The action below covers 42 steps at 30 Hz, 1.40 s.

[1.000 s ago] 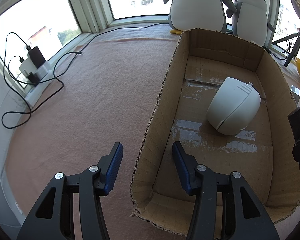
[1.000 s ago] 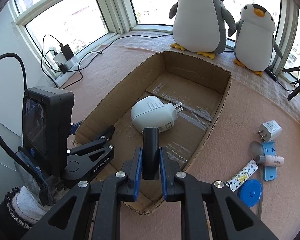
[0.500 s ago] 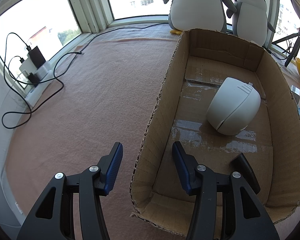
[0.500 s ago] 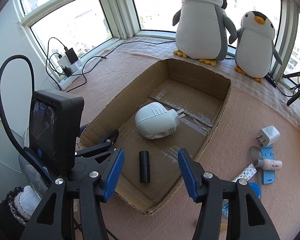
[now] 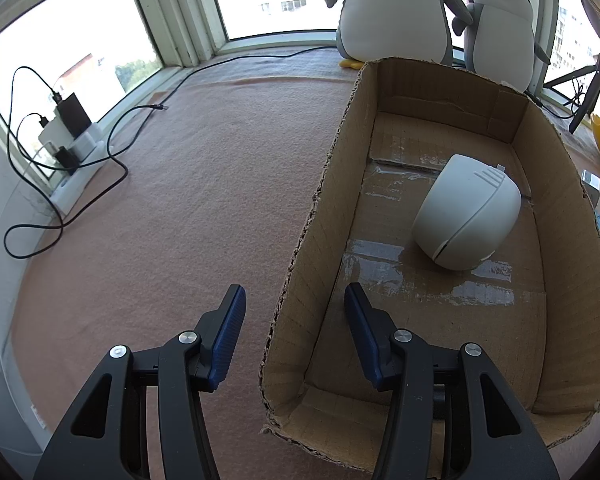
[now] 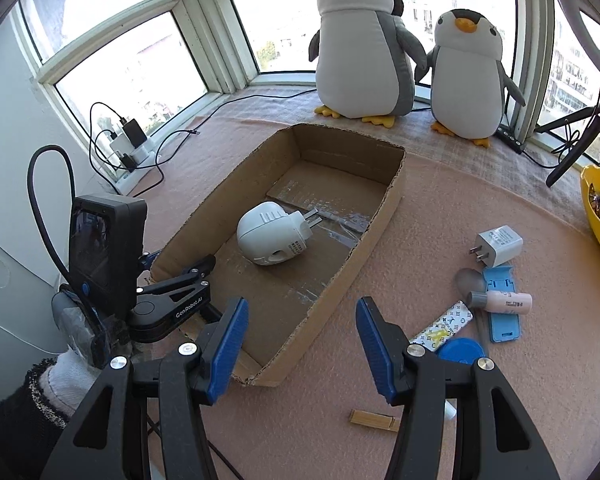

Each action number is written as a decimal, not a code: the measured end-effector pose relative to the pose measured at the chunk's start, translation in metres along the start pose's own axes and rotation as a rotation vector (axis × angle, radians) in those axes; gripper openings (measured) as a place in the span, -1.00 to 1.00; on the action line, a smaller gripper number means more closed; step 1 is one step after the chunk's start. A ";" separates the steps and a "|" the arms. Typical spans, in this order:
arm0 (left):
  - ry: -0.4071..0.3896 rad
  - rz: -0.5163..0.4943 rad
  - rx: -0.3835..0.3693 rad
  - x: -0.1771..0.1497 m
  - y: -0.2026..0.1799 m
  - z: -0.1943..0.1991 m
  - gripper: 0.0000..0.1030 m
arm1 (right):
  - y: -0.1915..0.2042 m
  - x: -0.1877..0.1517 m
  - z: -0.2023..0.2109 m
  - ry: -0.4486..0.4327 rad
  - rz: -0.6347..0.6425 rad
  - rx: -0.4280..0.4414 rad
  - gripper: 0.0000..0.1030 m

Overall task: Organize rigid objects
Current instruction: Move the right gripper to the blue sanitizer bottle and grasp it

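Note:
A long open cardboard box (image 5: 312, 240) lies on the pink cloth, and a white rounded plug adapter (image 5: 466, 216) rests on its floor. My left gripper (image 5: 294, 308) is open and straddles the box's left wall near the near corner, with neither pad pressing on the wall. In the right wrist view the box (image 6: 376, 240) and adapter (image 6: 272, 234) sit ahead and to the left. There the left gripper (image 6: 178, 260) shows at the box's near left corner. My right gripper (image 6: 300, 320) is open and empty above the box's near right edge. The black cylinder shows in neither view.
Right of the box lie a white charger (image 6: 498, 246), a pink tube (image 6: 508, 301) on a blue holder (image 6: 504, 328), a patterned strip (image 6: 442, 330), a blue disc (image 6: 460, 350) and a wooden peg (image 6: 374, 420). Two plush penguins (image 6: 364, 40) stand behind. A power strip with cables (image 6: 128, 148) sits left.
My right gripper opened and let go of the black cylinder, which lay in the box. It then drew back to the right, and the cylinder is out of sight. The left gripper stayed still.

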<state>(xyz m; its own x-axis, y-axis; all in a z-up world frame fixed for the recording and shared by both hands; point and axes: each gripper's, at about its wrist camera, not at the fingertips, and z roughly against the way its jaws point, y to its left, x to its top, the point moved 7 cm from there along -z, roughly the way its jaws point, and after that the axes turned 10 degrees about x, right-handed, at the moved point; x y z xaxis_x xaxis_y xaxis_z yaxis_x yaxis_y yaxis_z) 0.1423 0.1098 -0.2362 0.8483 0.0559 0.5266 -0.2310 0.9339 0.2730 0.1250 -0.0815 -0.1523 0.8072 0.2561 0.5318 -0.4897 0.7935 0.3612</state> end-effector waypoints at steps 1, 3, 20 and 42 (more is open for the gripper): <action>0.000 0.000 0.000 0.000 0.000 0.000 -0.02 | -0.006 -0.003 0.005 -0.001 -0.005 -0.003 0.01; -0.001 -0.001 0.001 0.001 0.000 0.000 -0.02 | -0.018 -0.008 0.014 -0.002 -0.014 -0.017 0.01; -0.005 -0.009 0.008 0.000 -0.001 -0.001 -0.01 | -0.110 -0.054 0.044 0.072 -0.066 -0.156 0.00; -0.007 -0.011 0.009 -0.001 -0.001 -0.001 -0.01 | -0.082 -0.067 0.005 0.156 0.058 -0.086 -0.35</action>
<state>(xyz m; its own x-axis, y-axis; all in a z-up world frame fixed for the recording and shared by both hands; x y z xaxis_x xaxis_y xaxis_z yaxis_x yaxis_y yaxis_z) 0.1422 0.1090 -0.2380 0.8476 0.0431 0.5289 -0.2261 0.9310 0.2865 0.1096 -0.1665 -0.2141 0.8231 0.3801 0.4219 -0.5124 0.8174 0.2632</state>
